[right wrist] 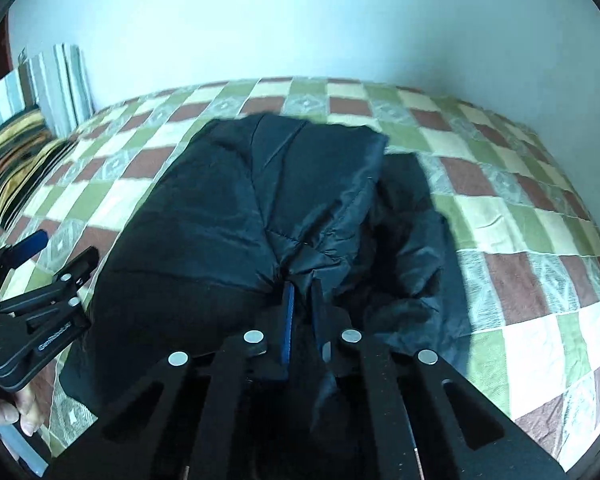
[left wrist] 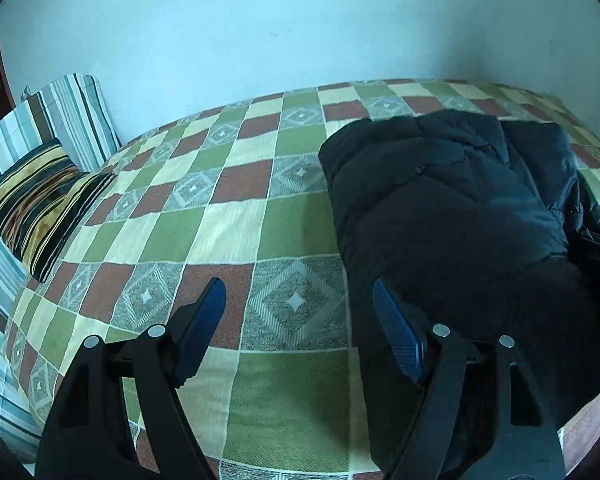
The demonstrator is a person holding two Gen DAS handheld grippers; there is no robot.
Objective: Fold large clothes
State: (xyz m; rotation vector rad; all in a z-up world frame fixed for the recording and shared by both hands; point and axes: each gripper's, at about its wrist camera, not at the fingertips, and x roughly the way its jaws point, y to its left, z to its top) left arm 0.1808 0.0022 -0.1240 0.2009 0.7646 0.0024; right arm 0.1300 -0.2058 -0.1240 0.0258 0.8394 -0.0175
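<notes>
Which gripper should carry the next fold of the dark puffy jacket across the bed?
Probably right: the right gripper is already shut on the dark puffy jacket. The left gripper hangs open above the checkered bedspread, beside the jacket.

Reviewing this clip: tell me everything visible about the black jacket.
The black jacket is a puffy, quilted garment of slightly shiny fabric, lying bunched and partly folded on the checkered bedspread. The right gripper is shut on a fold at its near edge; the left gripper hangs open beside it.

Left tool (left wrist: 298, 300) spread wide, empty, above checkered bedspread (left wrist: 220, 232); black padded jacket (left wrist: 460, 216) bunched beside; striped pillows (left wrist: 40, 200) near wall.
</notes>
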